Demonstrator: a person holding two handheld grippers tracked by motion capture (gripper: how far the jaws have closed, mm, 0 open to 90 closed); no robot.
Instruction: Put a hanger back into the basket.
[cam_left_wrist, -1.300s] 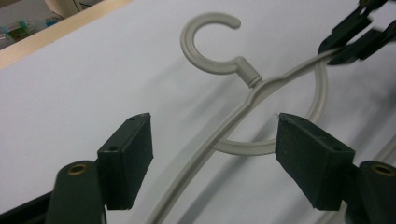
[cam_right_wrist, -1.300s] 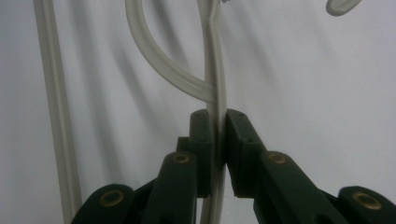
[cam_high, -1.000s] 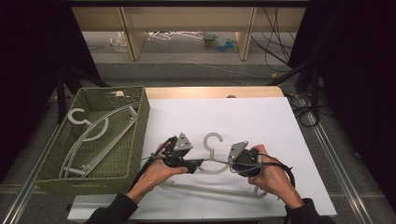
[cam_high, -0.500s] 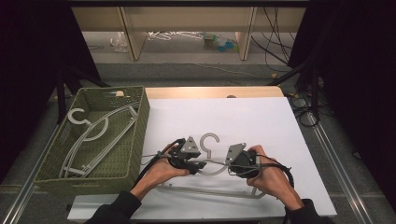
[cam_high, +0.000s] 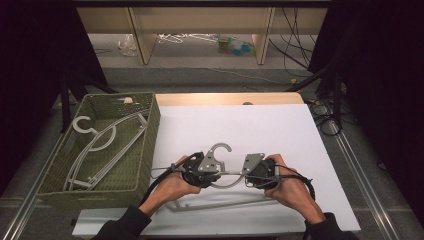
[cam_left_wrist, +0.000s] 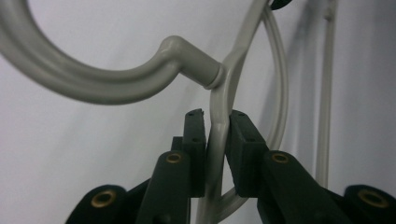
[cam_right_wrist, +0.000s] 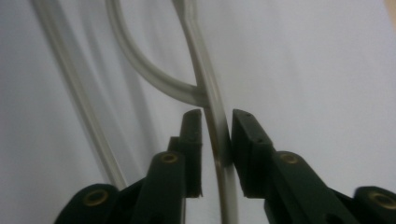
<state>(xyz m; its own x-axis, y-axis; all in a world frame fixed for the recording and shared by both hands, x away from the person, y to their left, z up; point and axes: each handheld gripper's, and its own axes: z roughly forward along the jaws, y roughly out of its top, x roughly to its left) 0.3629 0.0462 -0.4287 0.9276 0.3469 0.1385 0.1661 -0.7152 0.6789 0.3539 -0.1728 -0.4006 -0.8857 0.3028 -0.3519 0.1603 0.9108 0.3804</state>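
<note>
text: none legible | labels: none | brands: none | numbers: none | signs: none | checked: high view, left gripper view, right gripper view

White-covered table (cam_high: 280, 130), green basket (cam_high: 147, 145), grey hanger (cam_high: 227, 180)

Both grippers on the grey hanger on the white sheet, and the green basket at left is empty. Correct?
Not quite: the green basket is not empty. The high view shows other grey hangers lying in it. The rest holds: both grippers are on the grey hanger on the white sheet.
</note>
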